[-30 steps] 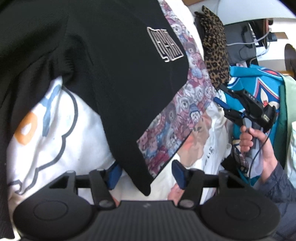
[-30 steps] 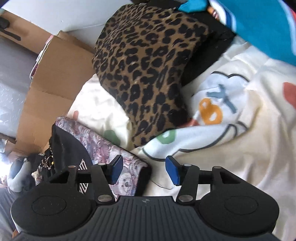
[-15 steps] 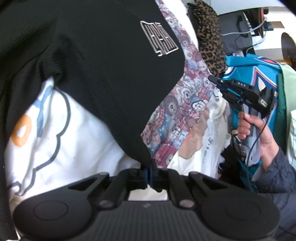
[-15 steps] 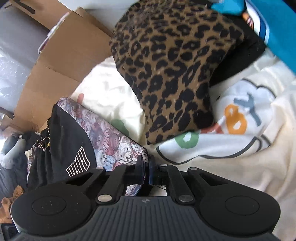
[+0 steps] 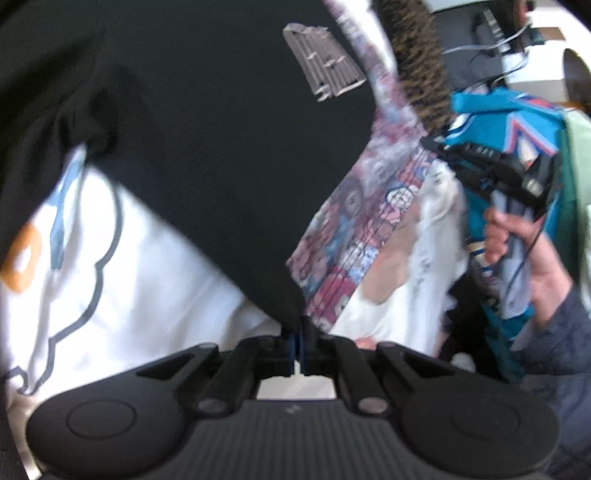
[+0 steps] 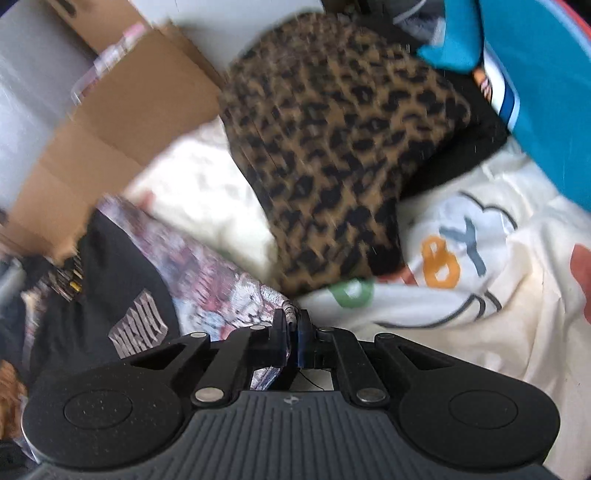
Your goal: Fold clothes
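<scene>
A black garment [image 5: 207,155] with a pale logo [image 5: 323,61] and a bear-print lining [image 5: 362,225] fills the left wrist view. My left gripper [image 5: 297,345] is shut on its lower black corner. My right gripper [image 6: 293,332] is shut on another corner, where the bear-print edge [image 6: 221,284] meets the fingers. In the left wrist view the right gripper [image 5: 491,173] appears at right, held by a hand [image 5: 524,254]. The black garment [image 6: 99,291] stretches to the left in the right wrist view. Both views are blurred.
Under the garment lies a white sheet with cartoon print [image 5: 85,266] [image 6: 461,280]. A leopard-print garment [image 6: 332,136] and a teal garment [image 6: 524,77] lie beyond. Cardboard boxes [image 6: 110,136] stand at the left. Cables and equipment [image 5: 491,33] sit far back.
Both grippers closed from open onto corners of the black garment. They have since lifted and moved, and the fabric now stretches between them; the views blur with motion.
</scene>
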Tool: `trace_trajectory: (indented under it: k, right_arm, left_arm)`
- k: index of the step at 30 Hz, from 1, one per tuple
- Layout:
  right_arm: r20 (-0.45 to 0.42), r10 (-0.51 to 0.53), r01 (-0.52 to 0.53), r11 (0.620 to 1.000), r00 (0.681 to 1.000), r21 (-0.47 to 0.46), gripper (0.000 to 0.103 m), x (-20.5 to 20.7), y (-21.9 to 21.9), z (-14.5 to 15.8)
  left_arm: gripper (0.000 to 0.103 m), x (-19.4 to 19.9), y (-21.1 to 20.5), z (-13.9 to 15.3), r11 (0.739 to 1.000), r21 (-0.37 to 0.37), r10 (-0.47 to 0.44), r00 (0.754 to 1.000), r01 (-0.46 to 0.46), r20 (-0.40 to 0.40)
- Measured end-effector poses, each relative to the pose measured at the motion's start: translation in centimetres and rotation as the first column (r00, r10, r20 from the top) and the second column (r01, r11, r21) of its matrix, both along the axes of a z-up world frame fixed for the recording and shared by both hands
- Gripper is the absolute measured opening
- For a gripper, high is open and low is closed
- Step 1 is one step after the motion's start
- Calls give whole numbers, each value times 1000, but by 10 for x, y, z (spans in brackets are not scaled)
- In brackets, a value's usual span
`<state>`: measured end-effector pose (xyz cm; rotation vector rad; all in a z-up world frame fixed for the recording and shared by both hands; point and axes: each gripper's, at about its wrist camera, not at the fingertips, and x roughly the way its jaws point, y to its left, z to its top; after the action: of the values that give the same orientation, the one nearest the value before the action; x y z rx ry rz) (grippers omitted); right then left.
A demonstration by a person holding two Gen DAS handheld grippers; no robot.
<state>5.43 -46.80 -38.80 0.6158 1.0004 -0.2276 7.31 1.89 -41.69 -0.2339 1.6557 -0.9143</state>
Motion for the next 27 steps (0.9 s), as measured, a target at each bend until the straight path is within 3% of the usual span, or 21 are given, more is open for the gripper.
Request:
trace_trajectory:
  k: [2, 4, 8, 10, 13, 14, 18, 21, 23, 25, 27]
  right_arm:
    - [-32, 6, -6, 1000, 999, -19, 8, 3, 1, -4]
    - [-41, 5, -7, 999, 999, -35, 10, 4, 2, -2]
    - [-36, -4, 3, 999, 999, -36, 14, 2, 3, 10]
    - [-31, -15, 14, 999, 999, -31, 14, 0, 5, 17]
    - [-22, -14, 13, 999, 1000, -30, 19, -2, 10, 31]
    - [-17, -10, 9, 1000, 1000, -30, 24, -2, 12, 36]
    - [3, 45, -45, 998, 999, -36, 25, 3, 22, 64]
    - [23, 68, -67, 997, 997, -35, 27, 9, 30, 91]
    - [39, 77, -76, 997, 996, -24, 41, 12, 34, 108]
    - [55, 108, -107, 994, 993, -30, 44, 16, 42, 127]
    - [54, 144, -143, 989, 988, -22, 45, 19, 49, 144]
  left_arm:
    - [4, -2, 0, -4, 999, 28, -19, 1000, 19, 0]
    - [18, -2, 5, -2, 999, 42, -17, 1000, 17, 6]
    - [25, 2, 19, 8, 999, 42, 16, 1000, -16, 21]
    - [34, 5, 28, 17, 998, 39, 38, 999, -40, 39]
    - [36, 10, 41, 33, 996, 39, 77, 994, -81, 77]
    - [36, 12, 46, 39, 995, 39, 90, 992, -94, 89]
    - [50, 18, 64, 64, 987, 45, 144, 980, -152, 140]
    - [52, 22, 79, 87, 982, 47, 172, 969, -183, 176]
    - [56, 25, 86, 103, 979, 52, 183, 961, -198, 208]
    - [64, 27, 93, 120, 974, 58, 198, 950, -218, 240]
    - [64, 28, 100, 136, 971, 63, 209, 942, -233, 261]
